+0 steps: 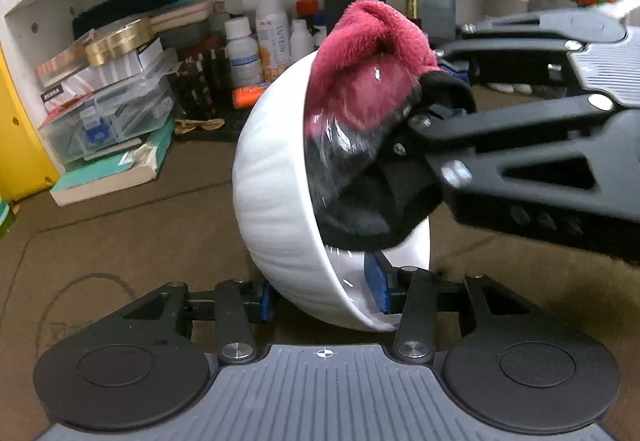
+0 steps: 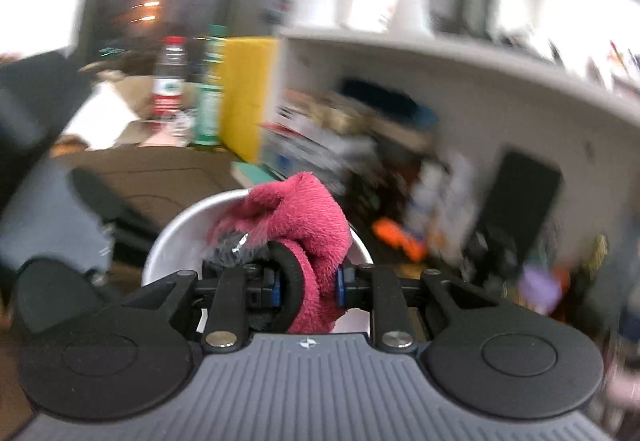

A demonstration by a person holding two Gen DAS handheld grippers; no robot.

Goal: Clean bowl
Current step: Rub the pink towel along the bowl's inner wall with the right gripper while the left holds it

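Two grippers: we work with both at once, one on the bowl, one on the cloth.
Bowl: the white bowl (image 1: 272, 177) is lifted off the brown desk (image 1: 120, 241) and tipped on its side, mouth turned toward our right gripper; it sits in front of the shelf unit along the desk's far edge.
Left fingers: our left gripper (image 1: 324, 297) is partly closed, its blue pads straddling the bowl's lower rim, one outside the wall and one inside, so we read it as clamped on the bowl.
Right fingers: our right gripper (image 2: 308, 287) is pinched nearly shut on the pink-and-black cloth (image 1: 360, 81), which is pushed into the bowl's hollow.
Risk, slip: we hold the bowl by a thin glazed rim only; a hard push from the cloth could lever it out of the pads and drop it on the desk.
Risk, cloth: a loose fold could pull free of the pinch during the wipe.
Risk, clutter: bottles (image 1: 272, 41) and boxes stand close behind; a wide swing could knock them.
Left view only: shows the rim grip and the cloth's black part inside the bowl.
Right view only: though blurred, shows the cloth between our right pads and a red-capped bottle (image 2: 170, 81) near the desk's far left.
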